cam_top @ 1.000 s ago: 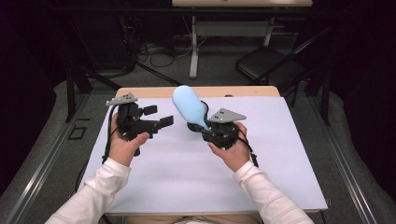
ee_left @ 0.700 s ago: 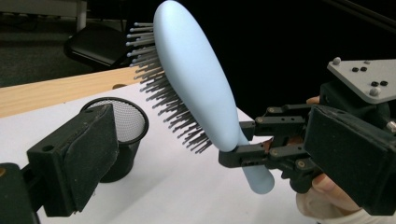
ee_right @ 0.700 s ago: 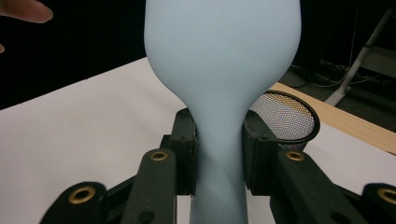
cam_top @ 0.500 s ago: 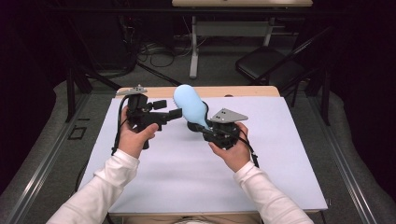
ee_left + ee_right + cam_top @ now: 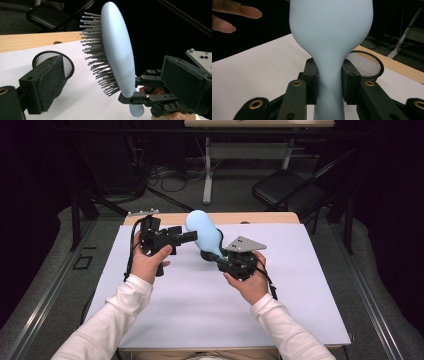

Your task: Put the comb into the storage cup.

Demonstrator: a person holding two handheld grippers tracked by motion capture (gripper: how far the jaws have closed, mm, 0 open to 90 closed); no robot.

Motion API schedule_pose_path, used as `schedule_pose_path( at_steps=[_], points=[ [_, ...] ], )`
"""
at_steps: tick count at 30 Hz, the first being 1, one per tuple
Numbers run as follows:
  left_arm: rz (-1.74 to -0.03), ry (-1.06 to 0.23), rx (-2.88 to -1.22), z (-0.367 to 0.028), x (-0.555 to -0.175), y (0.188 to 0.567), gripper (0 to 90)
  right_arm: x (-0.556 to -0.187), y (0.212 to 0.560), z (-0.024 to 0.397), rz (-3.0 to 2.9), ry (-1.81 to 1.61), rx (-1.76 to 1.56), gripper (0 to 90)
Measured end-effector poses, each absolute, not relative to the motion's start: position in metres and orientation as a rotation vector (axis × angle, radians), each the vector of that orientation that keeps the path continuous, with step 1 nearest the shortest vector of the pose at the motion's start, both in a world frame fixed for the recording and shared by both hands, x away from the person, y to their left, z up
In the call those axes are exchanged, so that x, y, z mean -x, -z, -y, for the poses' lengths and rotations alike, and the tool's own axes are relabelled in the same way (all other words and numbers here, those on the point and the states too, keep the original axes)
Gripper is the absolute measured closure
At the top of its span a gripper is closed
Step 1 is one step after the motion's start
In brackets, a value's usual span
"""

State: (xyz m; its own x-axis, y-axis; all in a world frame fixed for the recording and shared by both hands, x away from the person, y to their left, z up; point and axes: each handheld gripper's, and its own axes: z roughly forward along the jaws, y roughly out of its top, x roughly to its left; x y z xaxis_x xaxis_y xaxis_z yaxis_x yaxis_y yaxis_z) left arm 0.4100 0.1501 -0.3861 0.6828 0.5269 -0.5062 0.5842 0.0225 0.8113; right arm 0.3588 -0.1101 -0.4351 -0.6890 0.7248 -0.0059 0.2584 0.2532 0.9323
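Observation:
A light blue hairbrush (image 5: 202,232) stands tilted above the white table, its back facing me in the right gripper view (image 5: 329,27). My right gripper (image 5: 216,257) is shut on its narrow handle (image 5: 329,82). In the left gripper view the brush (image 5: 118,47) is seen edge-on, with its grey bristles (image 5: 97,57) pointing left. My left gripper (image 5: 182,234) is open, its tips right at the left side of the brush head. A black mesh cup (image 5: 66,62) stands on the table just behind the brush (image 5: 365,65).
A white sheet (image 5: 200,310) covers the table, with a strip of bare wood (image 5: 260,217) at the far edge. Beyond it are a dark folding chair (image 5: 285,192), a desk leg and cables on the floor. Fingers of the left hand (image 5: 234,15) show in the right gripper view.
My left gripper has moved right and slightly away from me until its tips reach the brush head. The right gripper has kept the brush nearly still.

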Motion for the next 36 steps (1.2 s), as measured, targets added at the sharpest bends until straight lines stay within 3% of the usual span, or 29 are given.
schedule_pose_path(
  at_steps=[36],
  points=[
    [-0.913, 0.091, -1.663, -0.119, -0.419, 0.387, 7.8, -0.355, 0.434, 0.105, -2.089, -1.460, -0.870, 69.5]
  ],
)
